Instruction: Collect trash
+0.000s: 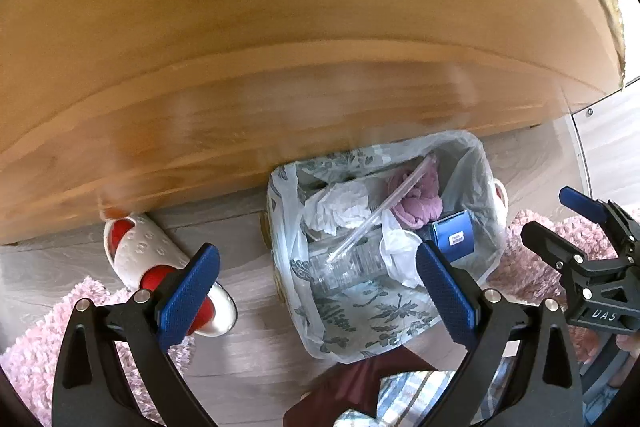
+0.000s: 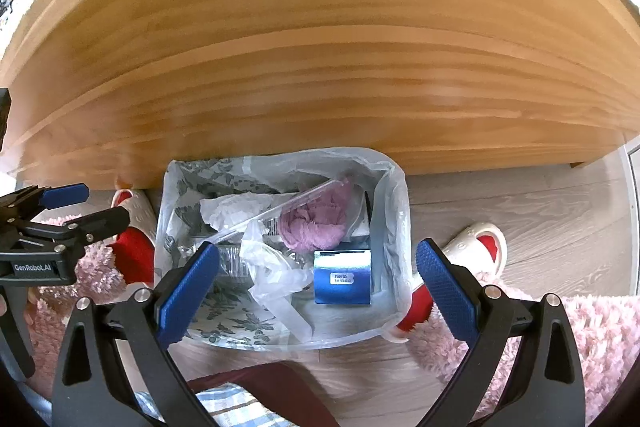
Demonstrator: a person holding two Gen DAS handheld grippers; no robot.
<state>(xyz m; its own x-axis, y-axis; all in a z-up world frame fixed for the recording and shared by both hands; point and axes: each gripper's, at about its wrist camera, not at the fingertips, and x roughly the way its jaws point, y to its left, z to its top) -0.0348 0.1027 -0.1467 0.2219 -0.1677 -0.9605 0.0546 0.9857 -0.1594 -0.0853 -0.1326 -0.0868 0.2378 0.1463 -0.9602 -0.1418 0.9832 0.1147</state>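
Observation:
A small bin lined with a clear plastic bag (image 1: 472, 163) (image 2: 396, 211) stands on the floor against a wooden furniture side. Inside lie crumpled white tissue (image 1: 340, 207) (image 2: 236, 209), a pink cloth wad (image 1: 420, 201) (image 2: 316, 223), a blue box (image 1: 454, 235) (image 2: 342, 277), a clear plastic bottle (image 1: 344, 267) and a clear strip. My left gripper (image 1: 318, 291) hovers open above the bin's near left side, nothing between its fingers. My right gripper (image 2: 318, 291) hangs open over the bin's near edge, also holding nothing. Each gripper shows at the other view's edge (image 1: 576, 223) (image 2: 80, 207).
The wooden panel (image 1: 280, 47) (image 2: 320, 47) fills the upper half of both views. White-and-red slippers (image 1: 160, 259) (image 2: 476, 247) lie on the grey floor either side of the bin. A fluffy pink rug (image 1: 48, 331) (image 2: 592, 339) and a person's clothing (image 1: 380, 391) lie nearest.

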